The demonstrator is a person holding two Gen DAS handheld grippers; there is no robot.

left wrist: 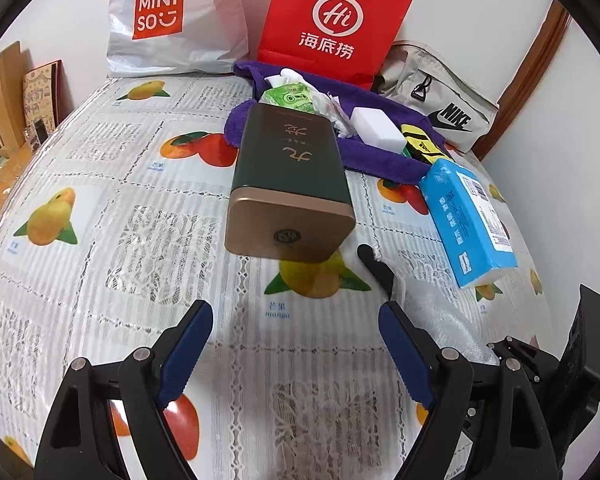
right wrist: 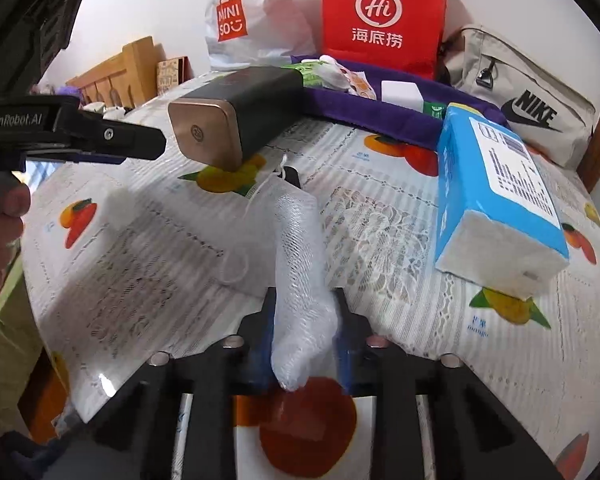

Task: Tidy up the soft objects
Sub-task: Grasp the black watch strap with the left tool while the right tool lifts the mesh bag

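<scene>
My right gripper (right wrist: pixel 304 308) is shut on a white mesh pouch (right wrist: pixel 300 256) that lies along the table ahead of it; the pouch also shows in the left wrist view (left wrist: pixel 436 304). My left gripper (left wrist: pixel 296 344) is open and empty above the fruit-print tablecloth (left wrist: pixel 100 200), and shows in the right wrist view (right wrist: pixel 112 140). A purple towel (left wrist: pixel 380 156) at the back holds a green tissue pack (left wrist: pixel 292 98), a white sponge (left wrist: pixel 376 124) and a yellow-black item (left wrist: pixel 420 140). A blue tissue pack (left wrist: pixel 468 220) lies at the right.
A dark green tin with a bronze lid (left wrist: pixel 288 176) lies on its side mid-table. A white Miniso bag (left wrist: pixel 172 20), a red paper bag (left wrist: pixel 332 20) and a beige Nike bag (left wrist: pixel 440 100) stand along the back wall.
</scene>
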